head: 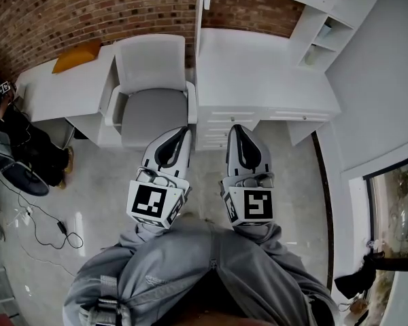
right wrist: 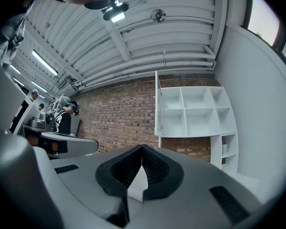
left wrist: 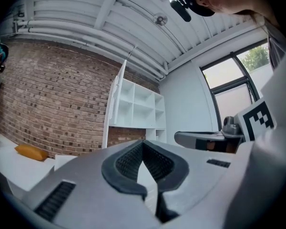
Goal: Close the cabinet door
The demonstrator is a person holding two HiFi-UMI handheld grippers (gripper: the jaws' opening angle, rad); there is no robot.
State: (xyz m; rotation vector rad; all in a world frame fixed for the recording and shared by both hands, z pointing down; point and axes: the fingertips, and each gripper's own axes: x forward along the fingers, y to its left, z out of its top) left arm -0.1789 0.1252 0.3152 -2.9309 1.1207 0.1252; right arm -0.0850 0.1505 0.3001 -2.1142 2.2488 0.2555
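Observation:
A white wall cabinet (right wrist: 195, 111) with open shelf compartments hangs on the brick wall above a white desk (head: 258, 73). Its door (right wrist: 157, 104) stands open, edge-on to me; it also shows as a thin panel, the door (left wrist: 115, 106), left of the shelves, and as the door (head: 202, 5) from above. My left gripper (head: 184, 132) and right gripper (head: 237, 128) point side by side toward the desk, short of it, above the floor. Each is shut with nothing between the pads: left gripper (left wrist: 143, 143), right gripper (right wrist: 142, 147).
A white chair (head: 153, 80) stands just left of the desk, in front of my left gripper. A second white table (head: 54, 90) carries an orange cushion (head: 76, 55). A person (head: 20, 148) sits at the far left near floor cables (head: 54, 223). A window (head: 394, 202) lies right.

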